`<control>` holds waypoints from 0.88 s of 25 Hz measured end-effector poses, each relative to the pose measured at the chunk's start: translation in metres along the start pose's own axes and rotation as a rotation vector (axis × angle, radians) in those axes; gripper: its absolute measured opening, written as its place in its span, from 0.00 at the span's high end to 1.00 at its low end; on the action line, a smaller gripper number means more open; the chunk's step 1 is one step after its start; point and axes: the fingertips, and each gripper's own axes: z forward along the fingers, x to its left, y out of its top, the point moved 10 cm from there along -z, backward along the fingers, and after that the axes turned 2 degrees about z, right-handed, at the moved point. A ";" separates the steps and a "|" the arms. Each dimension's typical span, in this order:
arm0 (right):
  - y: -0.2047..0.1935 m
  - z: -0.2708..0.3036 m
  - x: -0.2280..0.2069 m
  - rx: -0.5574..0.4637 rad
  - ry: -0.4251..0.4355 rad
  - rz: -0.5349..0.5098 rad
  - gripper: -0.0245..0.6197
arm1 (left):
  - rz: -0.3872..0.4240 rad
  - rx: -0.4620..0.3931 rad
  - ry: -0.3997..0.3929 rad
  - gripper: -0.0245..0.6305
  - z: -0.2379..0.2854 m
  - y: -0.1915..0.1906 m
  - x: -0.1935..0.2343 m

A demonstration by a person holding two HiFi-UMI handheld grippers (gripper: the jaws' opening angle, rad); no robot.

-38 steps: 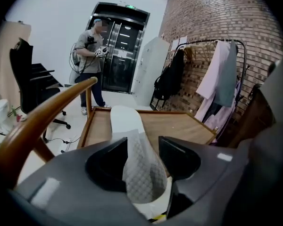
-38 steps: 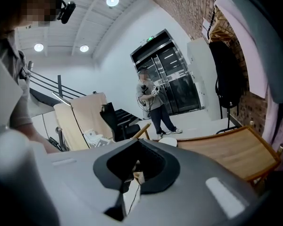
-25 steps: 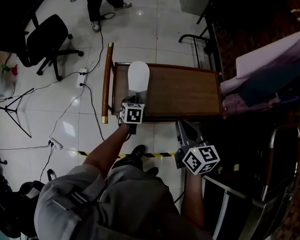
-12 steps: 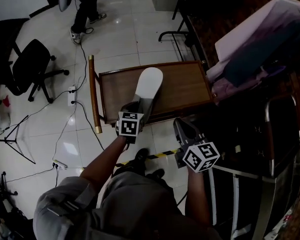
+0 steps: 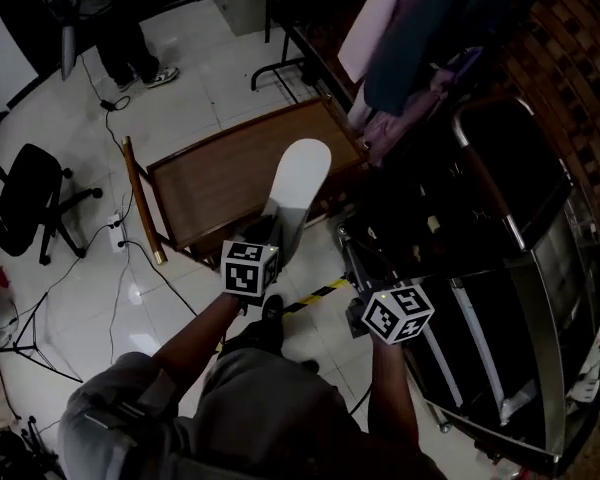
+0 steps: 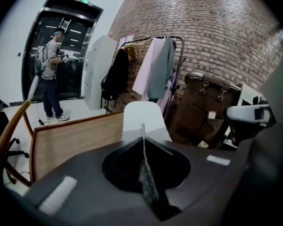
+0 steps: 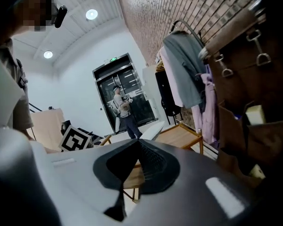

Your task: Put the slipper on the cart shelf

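Note:
The white slipper (image 5: 298, 180) points away from me over the right part of the wooden cart top (image 5: 205, 183). My left gripper (image 5: 271, 232) is shut on its near end. In the left gripper view the slipper (image 6: 142, 118) sticks out past the closed jaws, with the cart top (image 6: 70, 140) to its left. I cannot tell whether the slipper touches the wood. My right gripper (image 5: 357, 284) hangs shut and empty in front of the cart's right corner. The right gripper view shows the right gripper (image 7: 140, 143), the slipper (image 7: 151, 130) and the cart (image 7: 180, 134) beyond.
A clothes rack (image 5: 410, 28) with hanging garments and a brown bag (image 5: 480, 183) stand right of the cart. A person (image 5: 115, 28) stands at the back left, an office chair (image 5: 20, 198) at the left. Cables and striped tape (image 5: 315, 293) lie on the tiled floor.
The head view has swung. My left gripper has carried the slipper from the left part of the cart top towards its right side. The right gripper kept its place.

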 end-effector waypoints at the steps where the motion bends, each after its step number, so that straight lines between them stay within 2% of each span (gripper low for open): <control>1: -0.003 -0.016 -0.001 -0.017 -0.017 0.006 0.96 | 0.017 -0.002 -0.024 0.93 -0.004 0.000 -0.014; 6: -0.025 -0.101 -0.002 -0.080 -0.075 0.042 0.96 | 0.051 -0.010 -0.125 0.93 -0.037 -0.016 -0.096; 12: -0.058 -0.195 -0.005 -0.170 -0.153 0.099 0.96 | 0.113 0.042 -0.222 0.93 -0.070 -0.061 -0.179; 17: -0.076 -0.259 -0.007 -0.244 -0.237 0.126 0.96 | 0.201 0.112 -0.313 0.93 -0.082 -0.093 -0.232; 22: -0.091 -0.321 -0.013 -0.305 -0.347 0.154 0.96 | 0.272 0.139 -0.420 0.93 -0.076 -0.103 -0.288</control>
